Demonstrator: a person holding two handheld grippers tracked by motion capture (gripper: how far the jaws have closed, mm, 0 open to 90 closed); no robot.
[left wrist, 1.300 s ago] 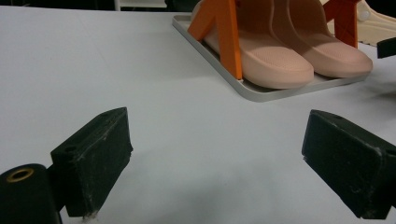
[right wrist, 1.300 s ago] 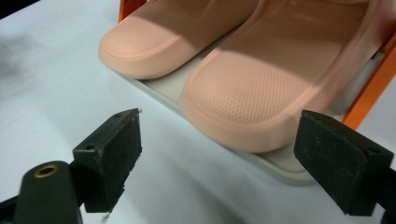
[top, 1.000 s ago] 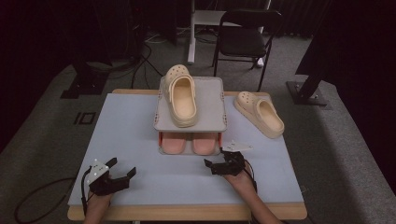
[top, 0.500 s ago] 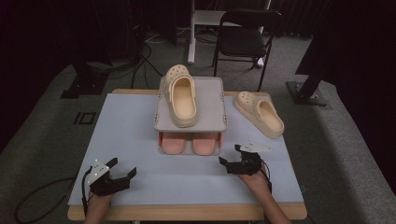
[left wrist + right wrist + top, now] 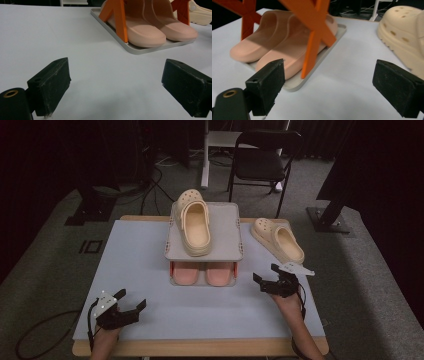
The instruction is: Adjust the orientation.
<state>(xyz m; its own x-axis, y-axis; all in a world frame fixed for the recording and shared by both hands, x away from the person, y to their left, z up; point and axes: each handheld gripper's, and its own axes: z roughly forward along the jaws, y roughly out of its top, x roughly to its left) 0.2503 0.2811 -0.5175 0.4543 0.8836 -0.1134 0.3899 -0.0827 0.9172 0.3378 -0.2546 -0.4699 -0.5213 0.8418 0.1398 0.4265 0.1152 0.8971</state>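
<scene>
Both tongs, left (image 5: 131,306) and right (image 5: 266,279), gape empty over open table (image 5: 140,250) before the rack (image 5: 204,281).

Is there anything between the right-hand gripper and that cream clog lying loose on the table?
Nothing visible. The right gripper hangs open over bare table, and the loose cream clog lies just beyond it. The shoe rack stands off to the side, not between them.
</scene>
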